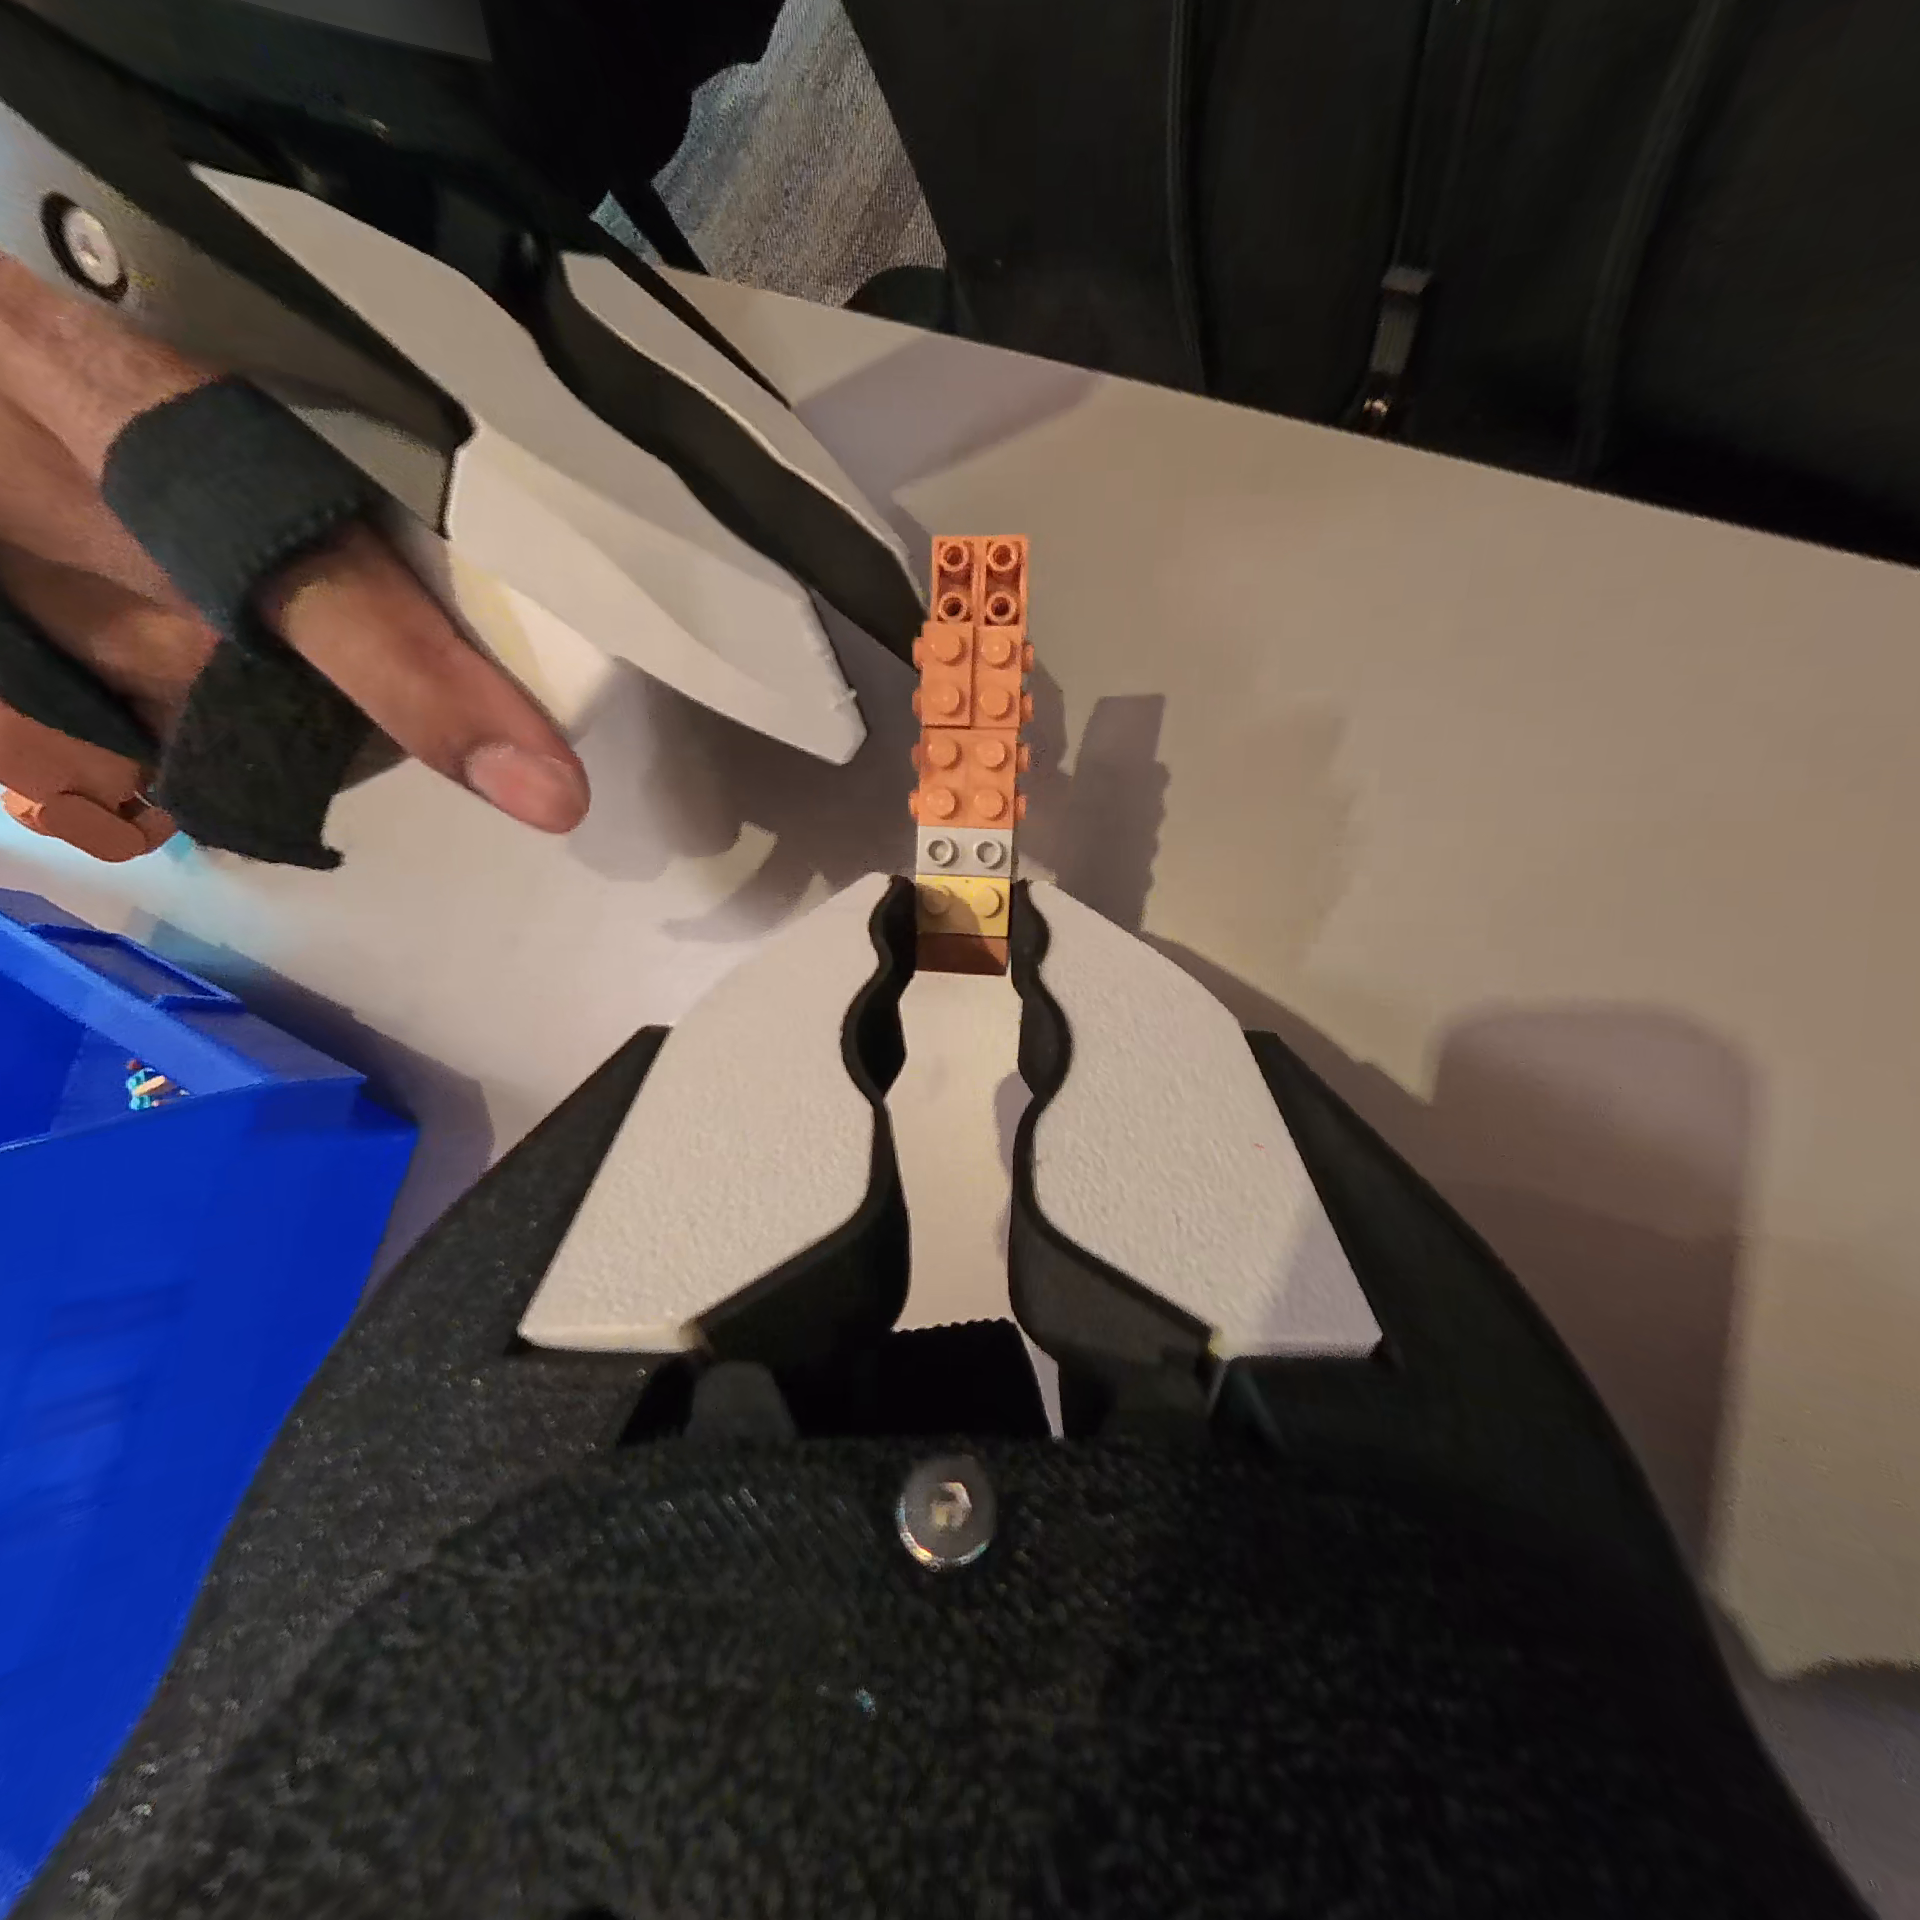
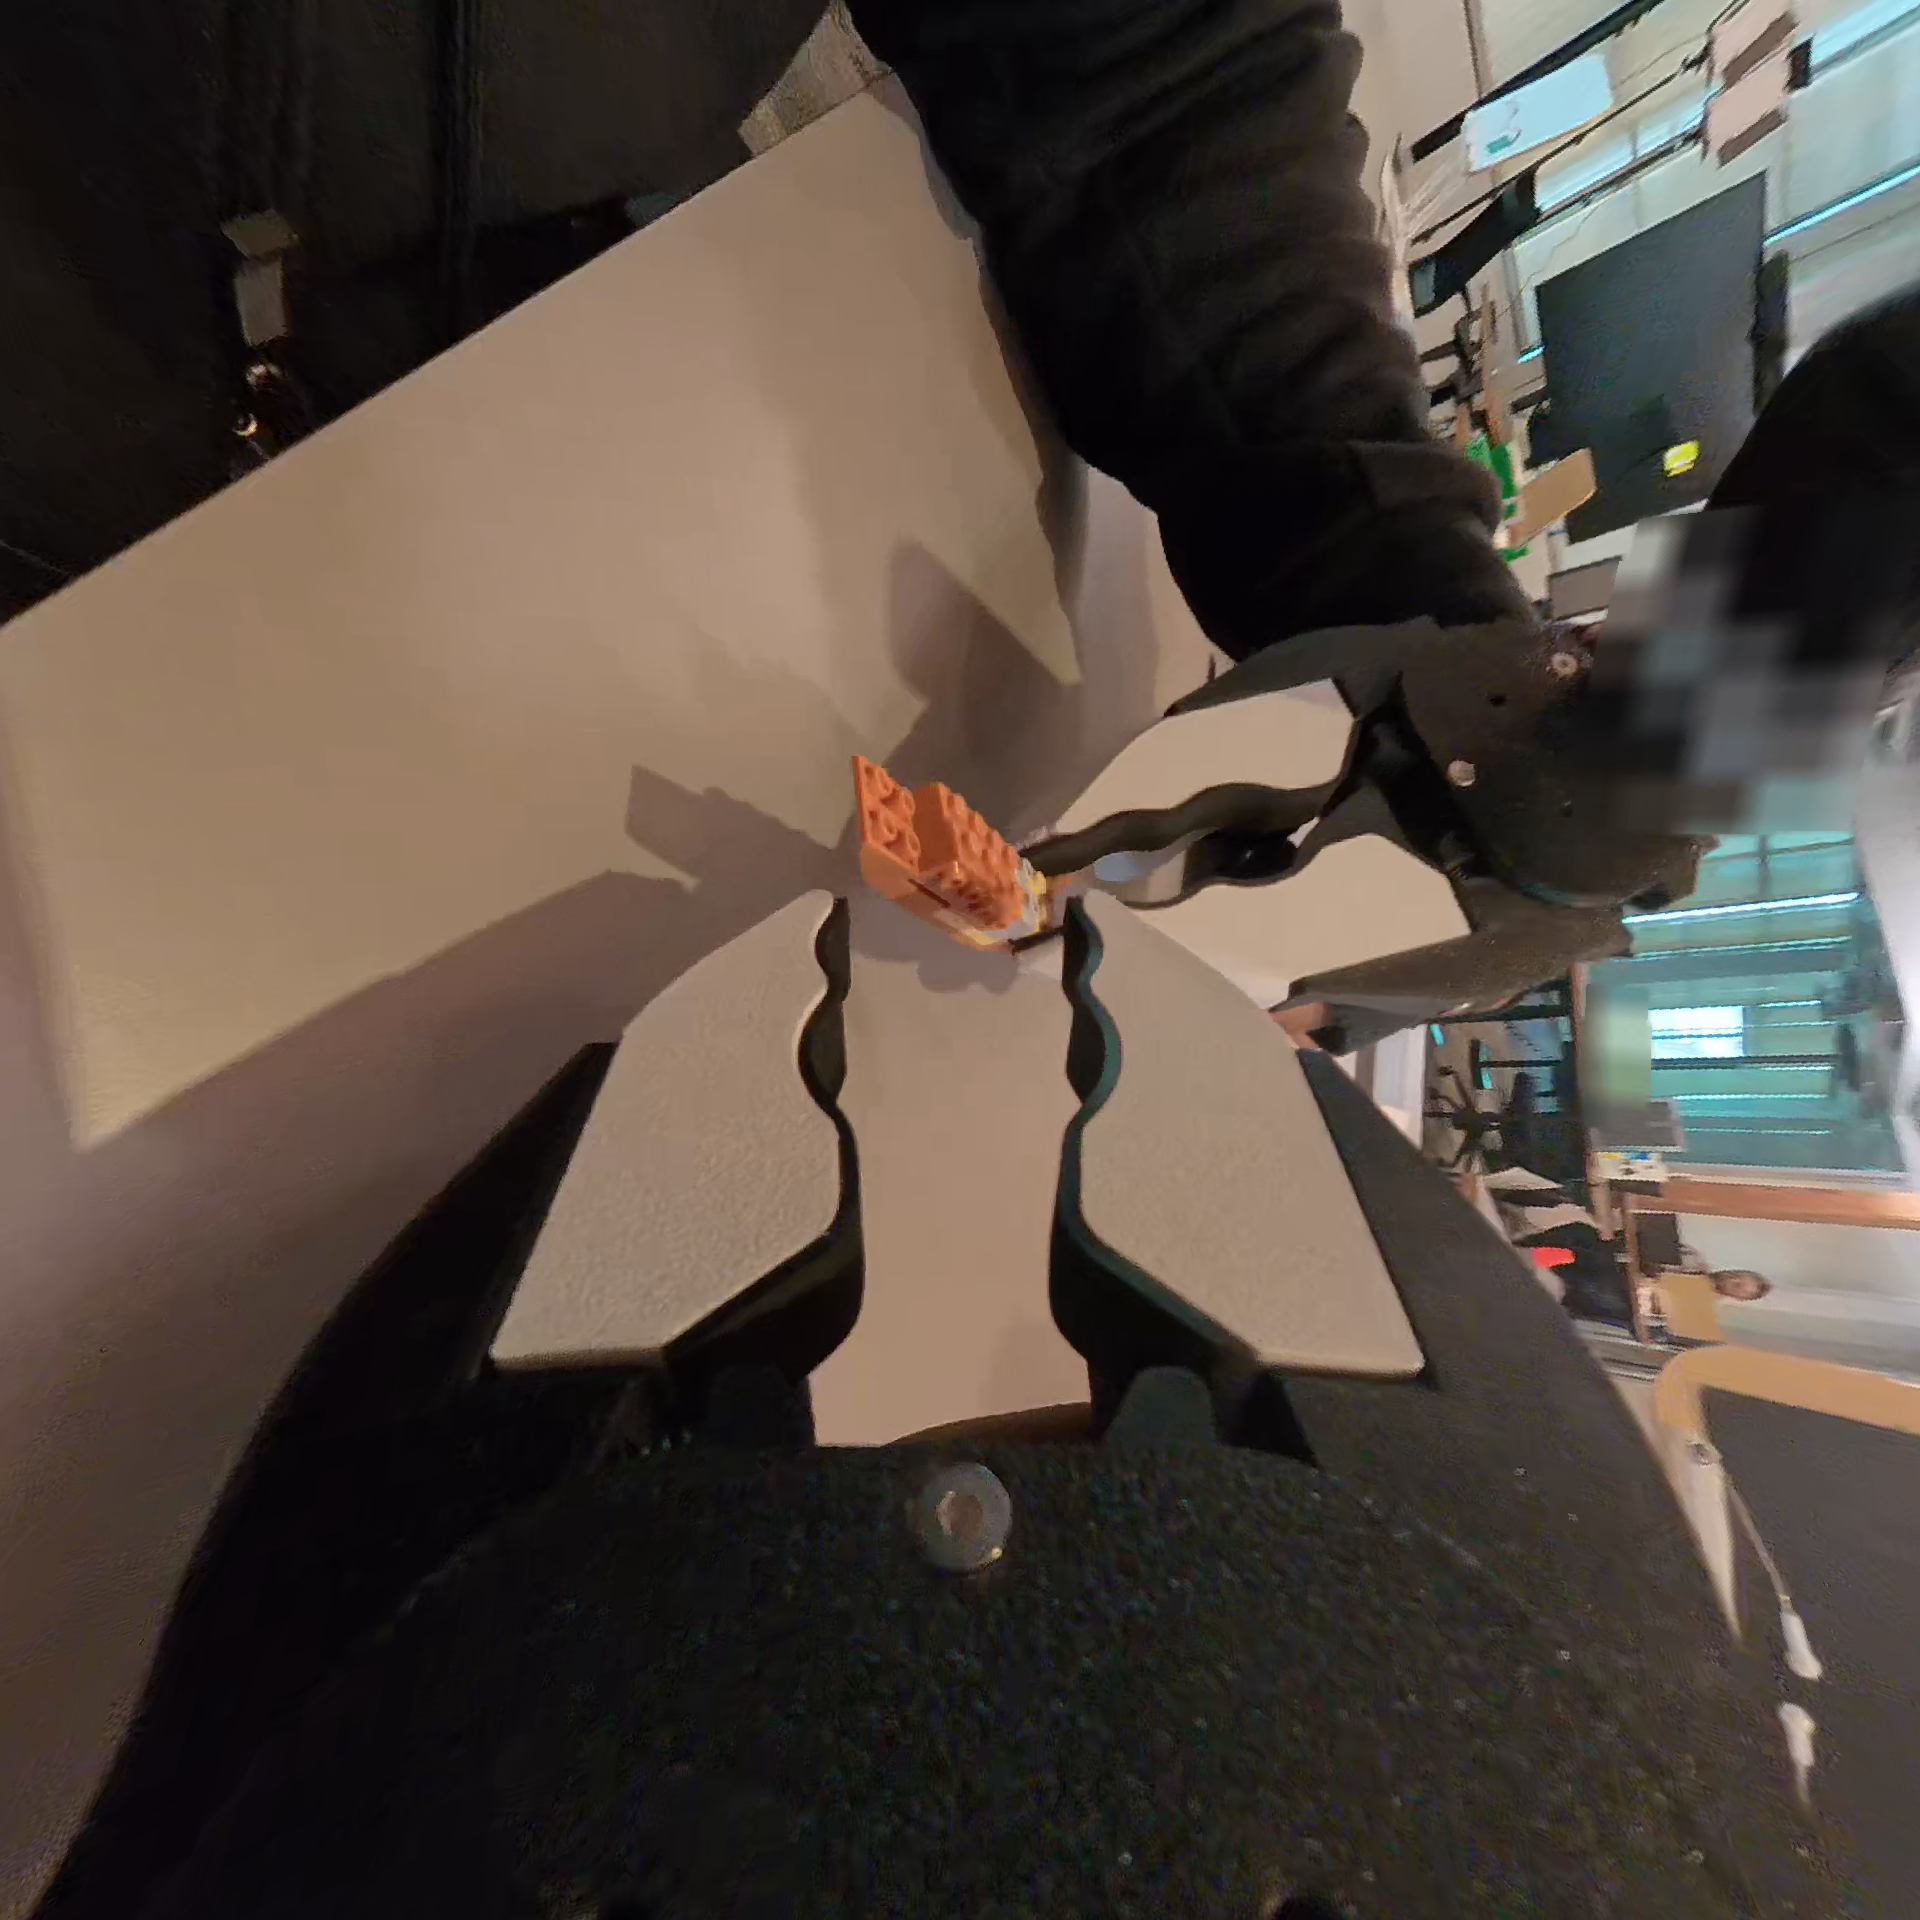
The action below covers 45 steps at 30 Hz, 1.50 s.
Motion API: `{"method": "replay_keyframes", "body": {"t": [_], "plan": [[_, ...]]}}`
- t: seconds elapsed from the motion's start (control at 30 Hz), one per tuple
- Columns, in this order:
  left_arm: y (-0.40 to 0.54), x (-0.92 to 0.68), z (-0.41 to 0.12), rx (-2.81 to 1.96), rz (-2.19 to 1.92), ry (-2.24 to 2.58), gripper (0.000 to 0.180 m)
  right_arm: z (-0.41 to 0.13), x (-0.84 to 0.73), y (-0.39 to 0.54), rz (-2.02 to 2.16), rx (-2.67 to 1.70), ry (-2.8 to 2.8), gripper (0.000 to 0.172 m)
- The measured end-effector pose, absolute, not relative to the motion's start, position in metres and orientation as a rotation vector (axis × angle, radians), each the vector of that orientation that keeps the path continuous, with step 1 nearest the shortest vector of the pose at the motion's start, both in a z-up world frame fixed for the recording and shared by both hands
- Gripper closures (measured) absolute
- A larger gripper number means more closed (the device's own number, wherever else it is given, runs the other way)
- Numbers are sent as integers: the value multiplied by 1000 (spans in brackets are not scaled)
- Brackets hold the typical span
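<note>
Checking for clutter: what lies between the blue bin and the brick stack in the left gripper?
Only bare white table lies between the blue bin and the brick stack, shown in the left wrist view; a person's finger hovers above.

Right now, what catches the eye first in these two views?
The brick stack, mostly orange with grey, yellow and brown bricks at its near end, clamped by that end in the left gripper over the white table. The right gripper is open beside its orange end. A blue bin sits lower left.

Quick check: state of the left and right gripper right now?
Left gripper: shut on the brick stack, gripping its yellow and brown bottom bricks.
Right gripper: open, holding nothing, beside the stack's orange end.
</note>
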<state>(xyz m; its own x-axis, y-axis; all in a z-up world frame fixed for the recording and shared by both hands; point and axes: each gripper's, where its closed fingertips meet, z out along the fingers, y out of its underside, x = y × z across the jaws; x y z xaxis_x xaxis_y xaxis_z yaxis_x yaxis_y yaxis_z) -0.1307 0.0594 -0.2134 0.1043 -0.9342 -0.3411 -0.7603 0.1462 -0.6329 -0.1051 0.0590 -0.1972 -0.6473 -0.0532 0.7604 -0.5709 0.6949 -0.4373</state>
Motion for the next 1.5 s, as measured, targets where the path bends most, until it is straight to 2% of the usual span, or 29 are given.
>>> {"method": "replay_keyframes", "body": {"t": [0.67,0.83,1.5], "plan": [[55,-128,-205,-1629,-347,1666,163,-189,-99,44,874,592,-1986,142],[55,-127,-203,-1633,-366,1648,163,-189,-103,43,863,589,-1956,150],[52,-122,-201,-1652,-495,1602,163,-183,-100,42,884,599,-1949,152]]}}
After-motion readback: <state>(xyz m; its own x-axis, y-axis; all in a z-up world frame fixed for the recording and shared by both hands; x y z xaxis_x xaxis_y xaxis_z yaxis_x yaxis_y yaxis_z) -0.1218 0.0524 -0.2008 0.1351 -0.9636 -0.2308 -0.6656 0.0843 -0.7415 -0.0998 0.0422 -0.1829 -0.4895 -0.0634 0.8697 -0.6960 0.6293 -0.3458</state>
